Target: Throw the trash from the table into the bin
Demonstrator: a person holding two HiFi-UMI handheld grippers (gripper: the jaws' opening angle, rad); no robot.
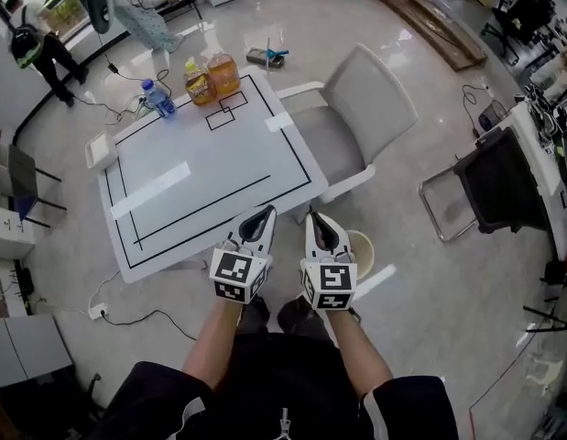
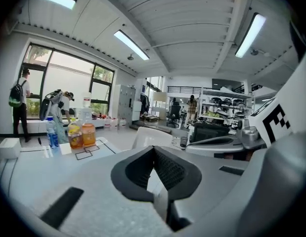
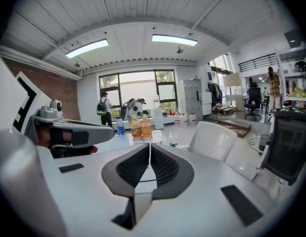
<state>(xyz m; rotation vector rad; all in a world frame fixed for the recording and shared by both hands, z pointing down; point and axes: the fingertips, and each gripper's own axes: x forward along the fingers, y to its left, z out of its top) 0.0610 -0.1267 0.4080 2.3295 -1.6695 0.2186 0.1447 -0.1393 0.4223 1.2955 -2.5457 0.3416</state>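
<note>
Glossy workshop floor is spreading out below me, and I am holding both claws close to my body at the worktop's near edge. My left claw and right claw are each pressed together with nothing between the pads, since no trash is within reach. Just beside the right one, the bin is standing on the floor by the worktop's near corner, handy for dropping. The trash, I am judging, is the water bottle, the yellow-labelled bottle and the orange bottle. They are standing upright at the far edge, well apart from me, near the chair.
</note>
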